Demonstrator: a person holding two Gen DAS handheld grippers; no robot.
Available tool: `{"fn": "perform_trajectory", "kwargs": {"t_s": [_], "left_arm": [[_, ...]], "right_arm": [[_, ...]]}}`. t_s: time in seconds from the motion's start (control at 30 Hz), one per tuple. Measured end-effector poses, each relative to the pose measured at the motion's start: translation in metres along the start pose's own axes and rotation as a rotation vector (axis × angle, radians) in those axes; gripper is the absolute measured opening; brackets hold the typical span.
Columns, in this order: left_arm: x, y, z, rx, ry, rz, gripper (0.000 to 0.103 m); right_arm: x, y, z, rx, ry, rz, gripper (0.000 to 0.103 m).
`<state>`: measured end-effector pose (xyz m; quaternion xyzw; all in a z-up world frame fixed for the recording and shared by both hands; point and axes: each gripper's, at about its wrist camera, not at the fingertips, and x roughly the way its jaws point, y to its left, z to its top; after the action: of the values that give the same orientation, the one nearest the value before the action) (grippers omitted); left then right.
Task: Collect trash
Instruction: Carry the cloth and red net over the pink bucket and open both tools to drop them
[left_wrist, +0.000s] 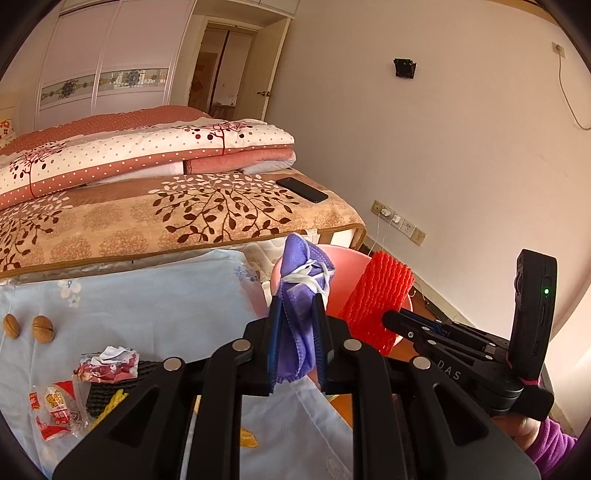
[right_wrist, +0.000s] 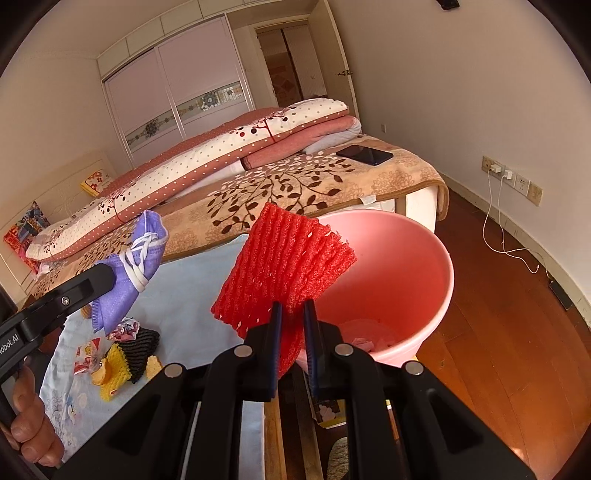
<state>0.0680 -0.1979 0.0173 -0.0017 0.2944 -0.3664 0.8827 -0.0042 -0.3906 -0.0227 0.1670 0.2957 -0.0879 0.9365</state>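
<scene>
Your left gripper (left_wrist: 295, 306) is clamped on a purple mask (left_wrist: 301, 291), which stands up between the fingers with its white ear loops bunched near the top. Your right gripper (right_wrist: 293, 314) is clamped on a red foam net (right_wrist: 284, 266), gripped at its lower edge so the net fans upward over the near rim of the pink bin (right_wrist: 417, 273). From the left wrist view the net sits just beside the mask, with the bin right behind both. Some pale scraps lie in the bottom of the bin. On the blue cloth (left_wrist: 155, 295) to your left more trash lies loose: a crumpled wrapper (left_wrist: 107, 363), a red-and-white packet (left_wrist: 55, 410), a black net (right_wrist: 146, 343) and a yellow net (right_wrist: 116, 365) lying against each other, and two walnuts (left_wrist: 27, 326) further out. Beyond the cloth is the bed (left_wrist: 166, 218), with a phone (left_wrist: 303, 189) near its corner and a folded quilt (left_wrist: 147, 155) behind.
</scene>
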Motion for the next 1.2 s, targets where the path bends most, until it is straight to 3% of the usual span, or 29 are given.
{"fn": "perform_trajectory", "kwargs": {"t_s": [0.63, 1.2], "left_arm": [[0.083, -0.049, 0.009, 0.025, 0.090, -0.064, 0.016], [0.120, -0.042, 0.007, -0.041, 0.128, -0.034, 0.018]], "right_arm": [[0.011, -0.051, 0.001, 0.051, -0.021, -0.104, 0.012], [0.040, -0.060, -0.001, 0.025, 0.027, -0.105, 0.013]]}}
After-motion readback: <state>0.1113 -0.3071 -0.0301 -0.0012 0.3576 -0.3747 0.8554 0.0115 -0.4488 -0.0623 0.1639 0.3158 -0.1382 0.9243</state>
